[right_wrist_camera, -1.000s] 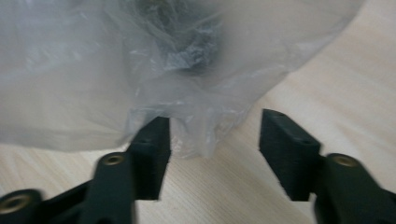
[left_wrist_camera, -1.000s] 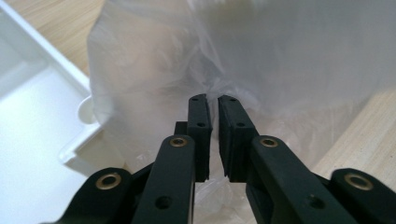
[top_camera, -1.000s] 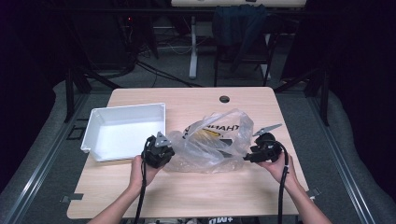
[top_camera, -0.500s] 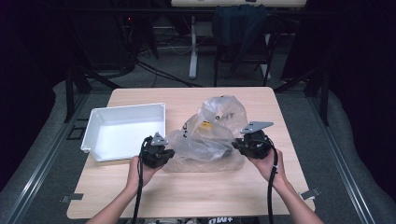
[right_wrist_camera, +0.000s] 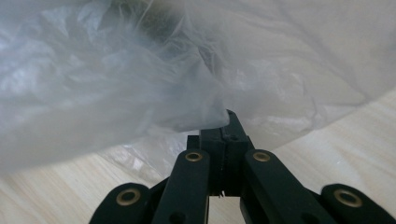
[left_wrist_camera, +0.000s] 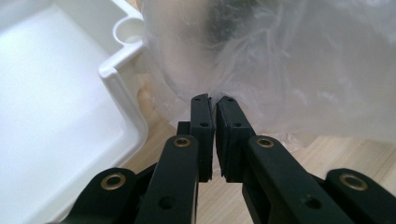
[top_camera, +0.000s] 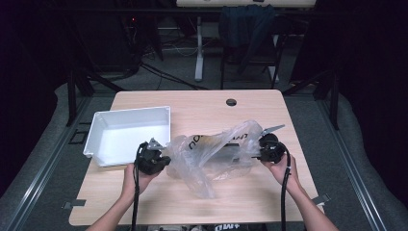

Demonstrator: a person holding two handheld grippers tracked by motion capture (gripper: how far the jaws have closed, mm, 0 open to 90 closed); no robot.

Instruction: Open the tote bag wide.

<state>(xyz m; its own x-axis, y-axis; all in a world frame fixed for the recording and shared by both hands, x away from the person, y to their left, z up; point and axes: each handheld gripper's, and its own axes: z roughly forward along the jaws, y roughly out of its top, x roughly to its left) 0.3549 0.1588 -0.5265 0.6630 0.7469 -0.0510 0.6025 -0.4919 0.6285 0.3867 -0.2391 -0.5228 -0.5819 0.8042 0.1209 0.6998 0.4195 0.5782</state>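
You have the clear plastic bag [top_camera: 211,154] pinched at both ends, stretched across the middle of the surface [top_camera: 250,202] between your 2 hands. The left gripper [left_wrist_camera: 213,100] has its fingers [left_wrist_camera: 201,126] pressed together on a fold of film at the bag's left edge; the right gripper [right_wrist_camera: 224,122] is clamped just as tight on a bunched corner at the right. So the grasp is done. What is left, by my reading, is to spread or lift the bag and move it on, perhaps toward the white tray [top_camera: 96,139], though the pictures do not settle that. A loose flap sags toward you and lies on the wood.

The tray sits just beside your left gripper, its corner near the fingers, so mind it if you swing left. A dark round hole [top_camera: 231,102] lies well apart at the far edge. Something dark shows through the film; I cannot tell what.
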